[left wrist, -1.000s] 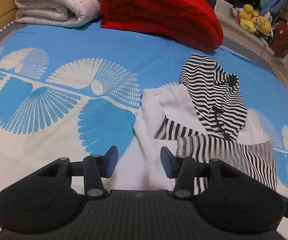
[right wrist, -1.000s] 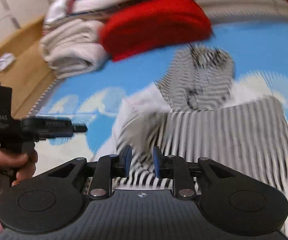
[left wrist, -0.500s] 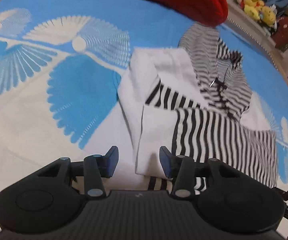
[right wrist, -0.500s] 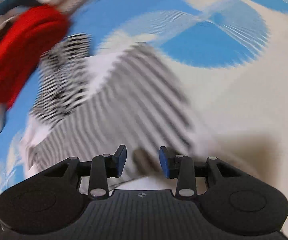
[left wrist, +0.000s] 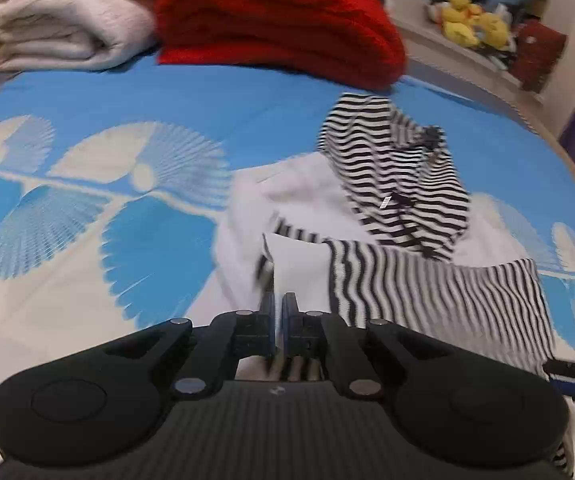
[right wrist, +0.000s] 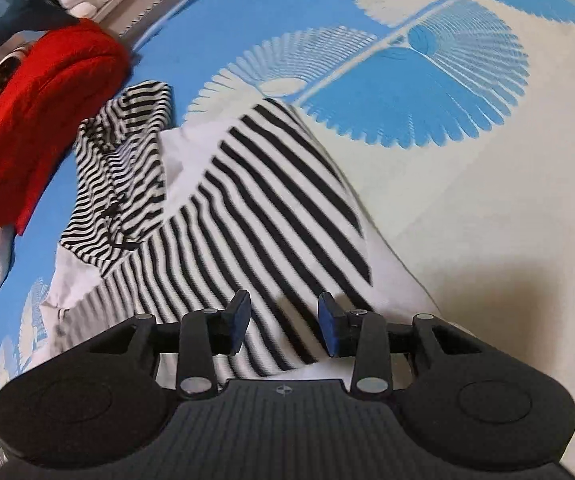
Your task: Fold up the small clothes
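Closing on the near hem, the left gripper point(left wrist: 278, 322) now has its blue pads pinched together on the white edge of the striped hoodie point(left wrist: 387, 240), where half a second ago they stood wide apart above the cloth. That grip is the real change: one bottom corner looks secured, so the fold can start from this side.

The right gripper point(right wrist: 283, 326) has not caught up. Its fingers are spread, straddling the striped fabric at the other end of the hem, low over it but with nothing clamped between them. Its view was badly smeared a moment back and is sharp now, so it seems to have settled over its corner.

The hoodie lies flat on the blue and cream bedspread point(left wrist: 87, 240), hood pointing away toward the red blanket point(left wrist: 279, 20) and the pale folded blanket point(left wrist: 67, 20) stacked at the far edge, both well clear of it. One sleeve is already folded across the body.

Likely next, the right fingers need to close on their corner before both grippers lift together; lifting on the left alone would drag the garment crooked.
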{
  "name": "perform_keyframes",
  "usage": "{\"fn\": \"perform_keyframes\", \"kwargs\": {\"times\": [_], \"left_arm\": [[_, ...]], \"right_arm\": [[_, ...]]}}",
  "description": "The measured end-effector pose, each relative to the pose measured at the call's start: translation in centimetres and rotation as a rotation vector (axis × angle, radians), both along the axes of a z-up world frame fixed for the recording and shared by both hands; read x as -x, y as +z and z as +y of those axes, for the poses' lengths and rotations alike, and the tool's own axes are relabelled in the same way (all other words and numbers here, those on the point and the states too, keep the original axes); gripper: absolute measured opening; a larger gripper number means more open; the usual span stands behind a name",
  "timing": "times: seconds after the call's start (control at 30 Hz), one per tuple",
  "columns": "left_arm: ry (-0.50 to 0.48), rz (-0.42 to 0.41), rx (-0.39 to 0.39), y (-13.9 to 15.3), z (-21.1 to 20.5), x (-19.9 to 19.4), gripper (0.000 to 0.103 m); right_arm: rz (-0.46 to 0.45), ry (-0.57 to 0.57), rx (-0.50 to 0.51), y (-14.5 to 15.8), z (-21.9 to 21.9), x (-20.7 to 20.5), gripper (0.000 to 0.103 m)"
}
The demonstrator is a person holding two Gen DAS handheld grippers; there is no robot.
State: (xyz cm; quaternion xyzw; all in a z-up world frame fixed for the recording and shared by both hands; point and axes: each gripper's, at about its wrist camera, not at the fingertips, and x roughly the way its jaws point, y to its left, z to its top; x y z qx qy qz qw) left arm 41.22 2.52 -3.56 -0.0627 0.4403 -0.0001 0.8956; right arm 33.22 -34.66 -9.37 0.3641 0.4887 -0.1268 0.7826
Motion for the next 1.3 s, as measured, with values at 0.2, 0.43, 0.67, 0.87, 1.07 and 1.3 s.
{"fn": "perform_keyframes", "kwargs": {"times": [0.2,0.43,0.67,0.87,1.07,1.3], "left_arm": [[0.068,0.045,-0.073,-0.6,0.8,0.0,0.004],[-0.076,0.157,-0.054,-4.3,-1.6,-0.6,0.027],[-0.051,0.125,-0.035,-2.5,-1.0,-0.5,0.037],[-0.014,0.025,-0.098,-0.1,-1.5,-0.7,0.048],[-0.002,0.009,-0.136,0.8,-1.7,-0.4,0.055],[-0.013,-0.045,-0.168,1.7,-2.2,0.3,0.063]], "right_arm": [[0.087,-0.053,0.017,-1.2,-0.6,0.8,0.038],[0.077,-0.026,0.054,-0.8,0.0,0.4,0.04],[0.002,0.002,0.109,2.1,1.3,0.0,0.041],[-0.19,0.121,0.341,7.1,3.7,-0.9,0.042],[-0.263,0.287,0.487,9.0,6.4,-1.4,0.042],[-0.323,0.359,0.475,9.7,8.0,-1.0,0.042]]}}
